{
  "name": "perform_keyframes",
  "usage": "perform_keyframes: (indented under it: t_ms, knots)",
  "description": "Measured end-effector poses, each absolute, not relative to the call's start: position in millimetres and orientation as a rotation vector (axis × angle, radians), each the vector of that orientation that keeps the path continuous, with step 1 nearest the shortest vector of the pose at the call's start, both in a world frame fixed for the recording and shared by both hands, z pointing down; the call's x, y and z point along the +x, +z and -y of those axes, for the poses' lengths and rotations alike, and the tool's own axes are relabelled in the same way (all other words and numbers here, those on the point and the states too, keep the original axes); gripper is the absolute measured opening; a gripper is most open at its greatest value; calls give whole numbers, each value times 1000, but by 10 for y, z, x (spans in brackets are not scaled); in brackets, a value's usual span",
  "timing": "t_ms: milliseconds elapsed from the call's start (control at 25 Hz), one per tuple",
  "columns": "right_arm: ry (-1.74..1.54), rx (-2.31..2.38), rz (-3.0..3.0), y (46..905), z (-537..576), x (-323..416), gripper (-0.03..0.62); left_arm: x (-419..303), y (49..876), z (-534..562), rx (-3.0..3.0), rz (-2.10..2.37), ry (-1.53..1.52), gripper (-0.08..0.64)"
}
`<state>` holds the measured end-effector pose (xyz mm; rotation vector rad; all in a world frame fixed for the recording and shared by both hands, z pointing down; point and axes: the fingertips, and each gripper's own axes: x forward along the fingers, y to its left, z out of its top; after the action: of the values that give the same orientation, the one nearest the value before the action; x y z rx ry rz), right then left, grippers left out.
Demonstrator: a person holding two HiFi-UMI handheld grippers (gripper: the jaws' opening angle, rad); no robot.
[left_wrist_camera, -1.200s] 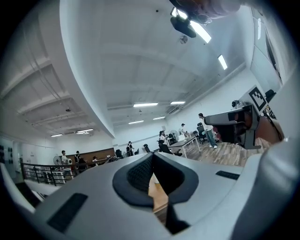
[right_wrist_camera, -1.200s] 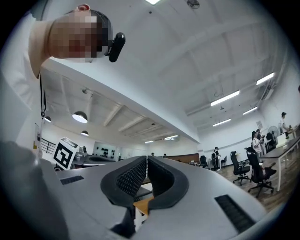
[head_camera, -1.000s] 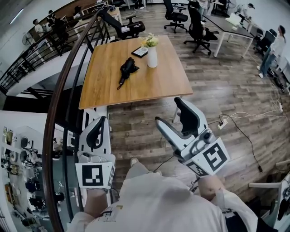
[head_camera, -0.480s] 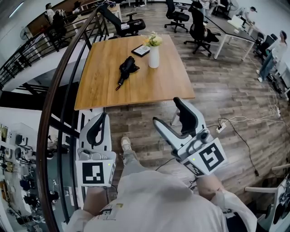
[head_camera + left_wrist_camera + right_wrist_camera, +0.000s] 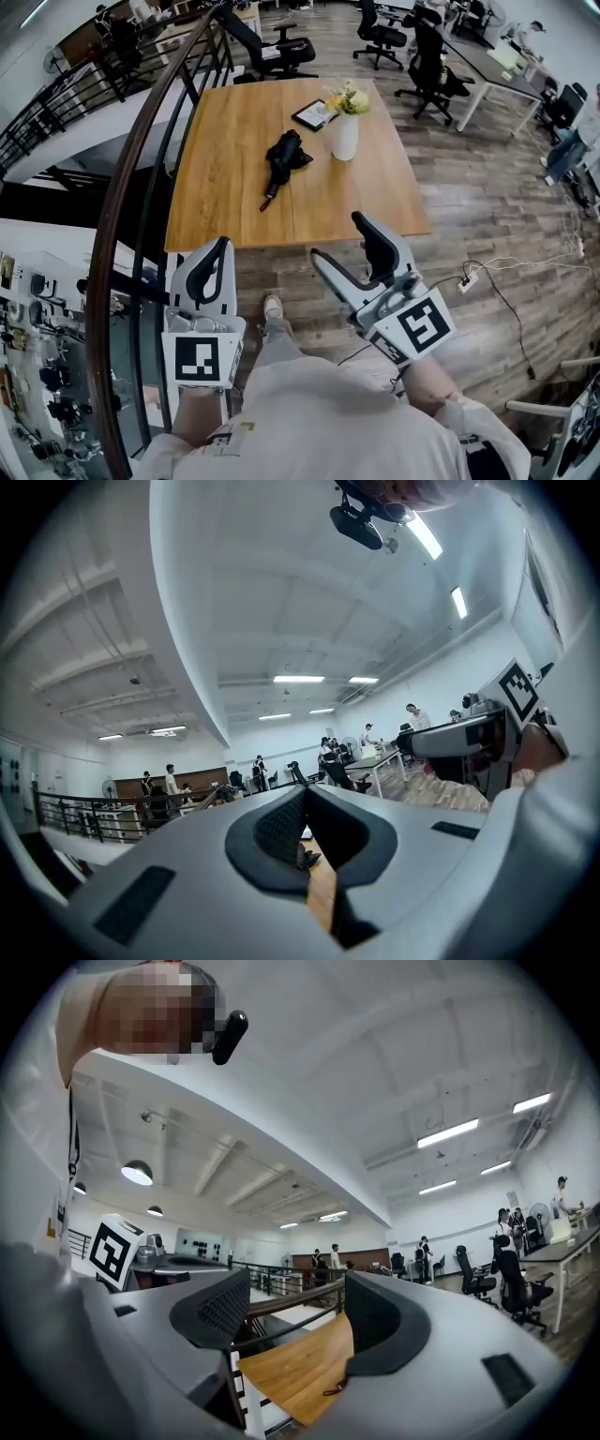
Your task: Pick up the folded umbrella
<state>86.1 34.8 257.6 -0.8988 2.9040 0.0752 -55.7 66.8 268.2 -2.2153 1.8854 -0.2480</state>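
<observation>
The black folded umbrella [image 5: 284, 155] lies on the wooden table [image 5: 225, 169], left of the middle, its handle end pointing toward me. Both grippers hang over the floor short of the table's near edge. My left gripper [image 5: 221, 246] is shut, tips touching, with nothing held. Through the hollow between its pads, the left gripper view shows the umbrella [image 5: 305, 858] far ahead. My right gripper [image 5: 339, 236] is open and empty. The right gripper view has that gripper [image 5: 295, 1288] facing the table [image 5: 295, 1368] across the near corner.
A white vase with flowers [image 5: 345, 131] and a tablet [image 5: 314, 114] stand just right of the umbrella. A dark curved handrail [image 5: 131, 187] guards a stairwell on the left. Office chairs [image 5: 281, 56] sit behind the table; a cable and power strip [image 5: 467, 277] lie on the floor.
Both grippers have moved forward to the table's near edge as the person walks toward it. The table and umbrella now sit closer and lower in view. Both grippers' jaws look unchanged.
</observation>
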Motion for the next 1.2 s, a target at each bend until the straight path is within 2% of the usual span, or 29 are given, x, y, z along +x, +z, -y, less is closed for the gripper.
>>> perform_keyframes:
  t_ms: [600,1200]
  knots:
    - [-242,-1207,-3010,3193,1796,-947,321,-2313,2807,1447,-2409,-1815,-272,17]
    - [-638,-1388,-3013,4246,3252,-1380,322,-2705,3792,2740,-2578,-1823,-448,17]
